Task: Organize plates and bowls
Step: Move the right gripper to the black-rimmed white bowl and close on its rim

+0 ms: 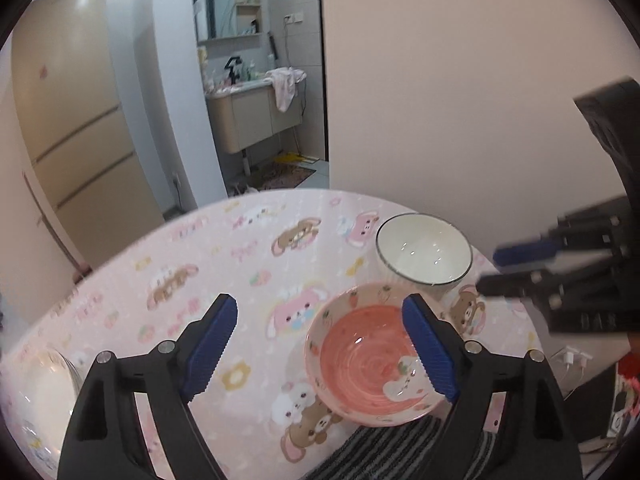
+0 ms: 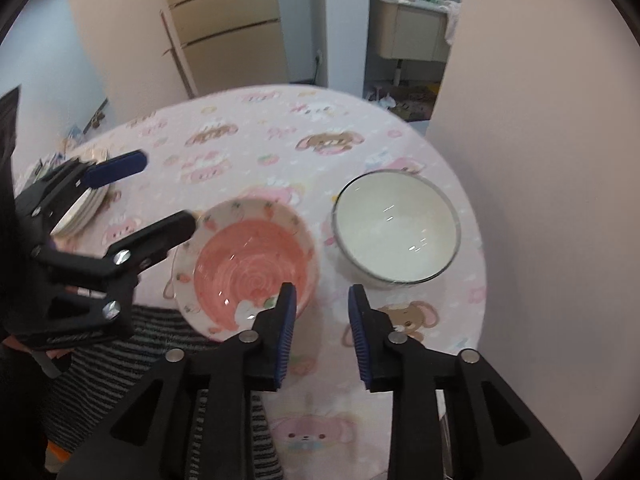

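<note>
My left tongs (image 1: 320, 344) are spread wide and hold nothing, and my right tongs (image 2: 322, 336) are open just a little and hold nothing too. The pink bowl (image 2: 250, 266) sits near me on the table (image 2: 280, 136), partly on a striped cloth (image 2: 120, 344), the white bowl (image 2: 396, 226) is just to its right, and a stack of plates (image 2: 82, 210) sits far off to the left. I think the pink bowl could tip or slide, because one side sits up on the cloth and my tongs might bump its rim.
</note>
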`<action>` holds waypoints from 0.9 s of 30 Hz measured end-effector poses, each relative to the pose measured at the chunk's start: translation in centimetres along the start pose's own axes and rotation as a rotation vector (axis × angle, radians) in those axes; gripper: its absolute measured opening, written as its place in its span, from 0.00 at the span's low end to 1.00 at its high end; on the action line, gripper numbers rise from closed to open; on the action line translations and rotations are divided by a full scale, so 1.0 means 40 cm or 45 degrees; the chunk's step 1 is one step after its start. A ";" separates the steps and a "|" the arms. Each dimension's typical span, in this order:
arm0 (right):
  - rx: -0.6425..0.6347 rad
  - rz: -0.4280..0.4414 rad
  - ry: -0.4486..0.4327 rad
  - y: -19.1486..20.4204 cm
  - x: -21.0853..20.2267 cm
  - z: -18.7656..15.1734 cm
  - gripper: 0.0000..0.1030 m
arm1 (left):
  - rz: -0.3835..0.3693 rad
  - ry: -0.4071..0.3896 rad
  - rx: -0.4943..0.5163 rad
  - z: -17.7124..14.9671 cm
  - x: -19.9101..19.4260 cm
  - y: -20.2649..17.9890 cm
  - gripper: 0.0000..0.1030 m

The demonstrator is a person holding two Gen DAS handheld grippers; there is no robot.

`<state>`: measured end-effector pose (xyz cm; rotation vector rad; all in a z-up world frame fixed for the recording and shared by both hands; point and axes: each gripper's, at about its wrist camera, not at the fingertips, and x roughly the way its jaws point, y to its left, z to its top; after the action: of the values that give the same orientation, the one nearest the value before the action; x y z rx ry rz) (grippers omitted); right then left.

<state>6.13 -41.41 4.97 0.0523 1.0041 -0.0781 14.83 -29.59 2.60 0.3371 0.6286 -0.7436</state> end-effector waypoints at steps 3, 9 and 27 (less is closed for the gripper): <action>0.074 -0.033 -0.061 -0.053 -0.030 0.020 0.43 | 0.008 -0.018 0.016 0.034 -0.009 -0.015 0.84; 0.163 -0.106 -0.122 -0.139 -0.051 0.040 0.50 | -0.033 -0.039 -0.019 0.103 0.008 -0.032 0.84; 0.250 -0.090 0.031 -0.268 0.156 0.084 0.50 | -0.140 0.304 -0.038 0.199 0.313 -0.095 0.85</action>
<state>11.32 -52.62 1.42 0.1977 1.0205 -0.2412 22.48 -42.71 0.46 0.3689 0.8886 -0.8050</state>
